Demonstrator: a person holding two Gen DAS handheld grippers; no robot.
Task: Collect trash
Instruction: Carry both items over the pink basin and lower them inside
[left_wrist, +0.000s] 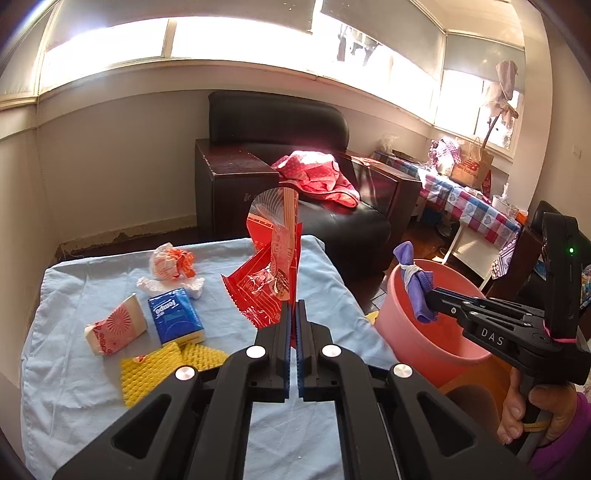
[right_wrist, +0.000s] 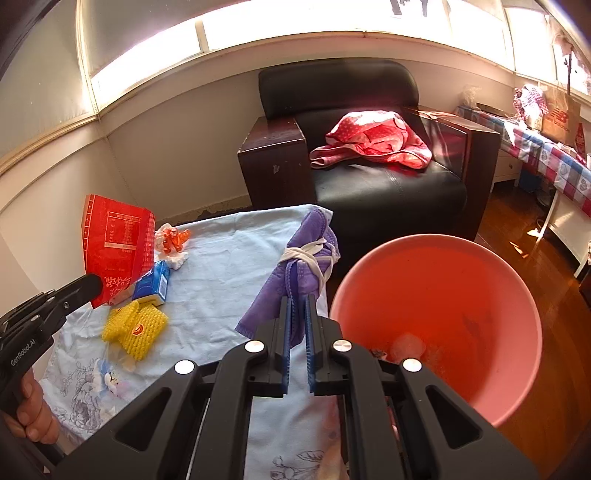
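Observation:
My left gripper (left_wrist: 295, 308) is shut on a red snack wrapper (left_wrist: 271, 266), which stands up from its jaws above the blue-covered table (left_wrist: 92, 387). From the right wrist view the same wrapper (right_wrist: 118, 243) hangs at the left gripper (right_wrist: 98, 286). My right gripper (right_wrist: 298, 302) is shut on a purple face mask (right_wrist: 295, 266) tied with its white straps. Seen from the left, the mask (left_wrist: 415, 284) hangs over the rim of a pink bucket (left_wrist: 417, 336) beside the table. The bucket (right_wrist: 436, 295) holds a few scraps at its bottom.
On the cloth lie a blue tissue pack (left_wrist: 175, 315), yellow foam netting (left_wrist: 155, 369), a red-and-white wrapper (left_wrist: 116, 326), white foam (left_wrist: 170, 286) and an orange-white crumpled wrapper (left_wrist: 171, 260). A black armchair (right_wrist: 369, 155) with a red garment stands behind. A checked table (left_wrist: 472, 203) is at the right.

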